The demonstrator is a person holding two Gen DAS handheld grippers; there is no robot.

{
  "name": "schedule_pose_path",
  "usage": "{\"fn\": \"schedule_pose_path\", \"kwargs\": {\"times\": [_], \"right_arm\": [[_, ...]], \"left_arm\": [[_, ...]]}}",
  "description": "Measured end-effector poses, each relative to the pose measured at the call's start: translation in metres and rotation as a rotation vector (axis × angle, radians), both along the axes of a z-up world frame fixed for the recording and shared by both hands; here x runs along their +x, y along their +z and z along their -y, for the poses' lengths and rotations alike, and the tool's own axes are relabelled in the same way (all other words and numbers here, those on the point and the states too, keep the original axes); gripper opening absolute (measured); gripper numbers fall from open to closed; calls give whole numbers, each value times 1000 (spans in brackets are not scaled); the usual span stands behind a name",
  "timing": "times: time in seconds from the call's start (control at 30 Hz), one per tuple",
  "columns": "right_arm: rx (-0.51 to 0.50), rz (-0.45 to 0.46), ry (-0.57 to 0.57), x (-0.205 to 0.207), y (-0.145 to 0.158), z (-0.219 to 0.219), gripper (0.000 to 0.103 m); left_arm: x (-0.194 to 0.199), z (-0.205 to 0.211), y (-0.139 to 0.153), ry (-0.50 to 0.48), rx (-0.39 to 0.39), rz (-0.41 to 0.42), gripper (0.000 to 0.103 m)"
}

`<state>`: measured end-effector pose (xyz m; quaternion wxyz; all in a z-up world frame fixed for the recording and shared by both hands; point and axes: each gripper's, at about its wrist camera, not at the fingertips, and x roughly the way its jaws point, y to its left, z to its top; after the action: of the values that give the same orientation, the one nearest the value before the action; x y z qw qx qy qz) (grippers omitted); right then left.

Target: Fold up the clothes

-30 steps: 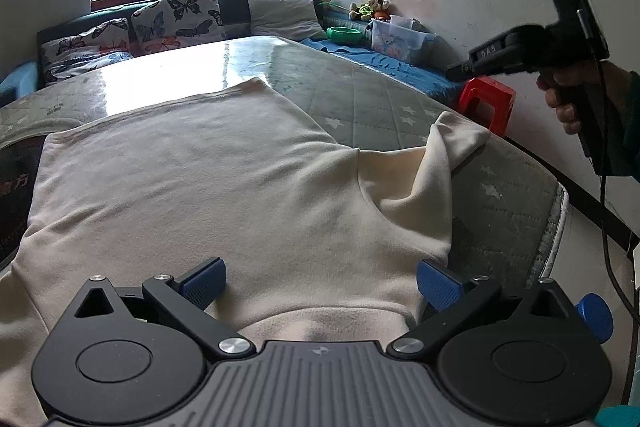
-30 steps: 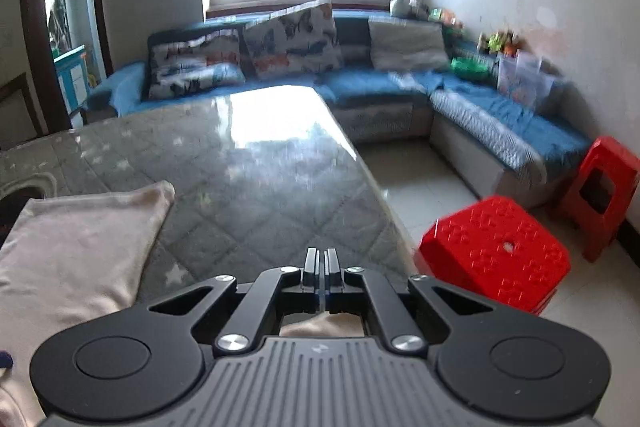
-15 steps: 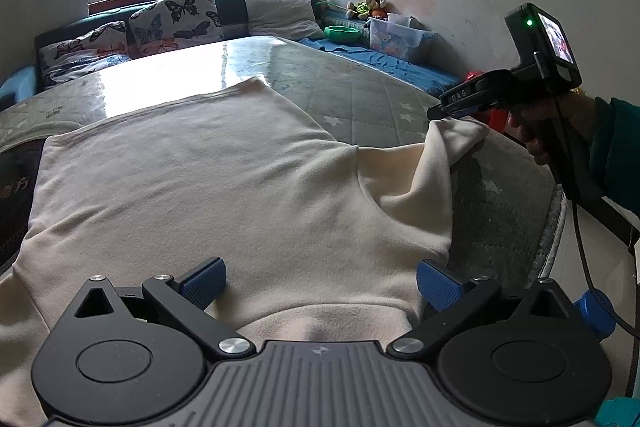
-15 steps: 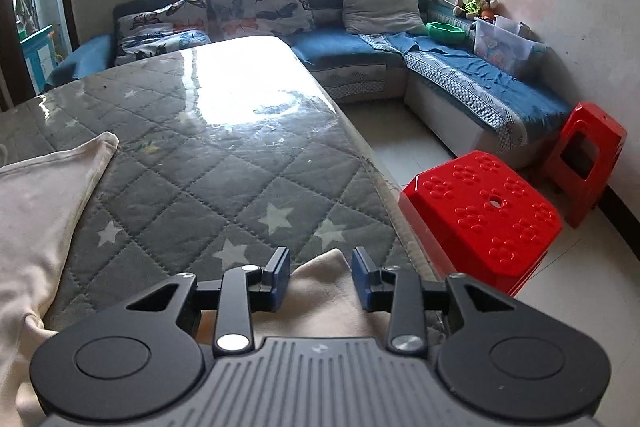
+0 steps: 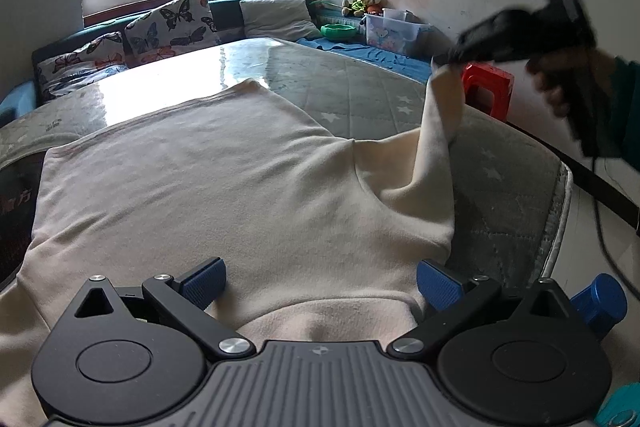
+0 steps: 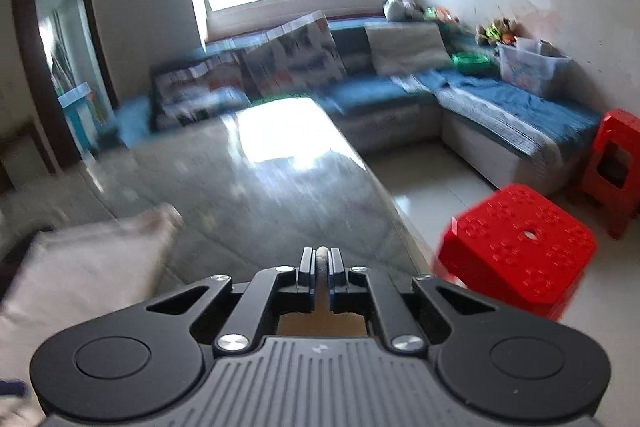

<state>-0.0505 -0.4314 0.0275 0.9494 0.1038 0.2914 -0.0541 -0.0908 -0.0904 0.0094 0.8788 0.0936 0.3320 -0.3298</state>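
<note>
Right gripper (image 6: 320, 261) pinches soft cream fleece sleeve (image 5: 438, 115), lifted off quilted mattress (image 5: 360, 95).

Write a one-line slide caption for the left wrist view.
Right claw lifts the cream garment's sleeve off the quilted table; left claw open.

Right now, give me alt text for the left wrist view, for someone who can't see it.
A cream shirt lies spread on a quilted grey table, and the right gripper, held in a person's hand, is shut on the tip of its sleeve, lifting it. The left gripper stands open over the near edge. A sofa with cushions sits under a bright window behind.
</note>
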Motion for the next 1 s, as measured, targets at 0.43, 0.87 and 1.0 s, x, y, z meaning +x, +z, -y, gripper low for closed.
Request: {"fn": "schedule_pose_path", "kwargs": {"times": [0.43, 0.87, 1.0], "right_arm": [[-29, -75, -158, -104, -16, 63, 11], [-120, -166, -40, -29, -52, 27, 21], [-143, -169, -38, 0, -54, 26, 30]], "left_arm": [[0, -4, -1, -28, 9, 7, 103], [-1, -3, -3, -27, 18, 21, 103], [-2, -4, -4, -25, 18, 22, 103]]}}
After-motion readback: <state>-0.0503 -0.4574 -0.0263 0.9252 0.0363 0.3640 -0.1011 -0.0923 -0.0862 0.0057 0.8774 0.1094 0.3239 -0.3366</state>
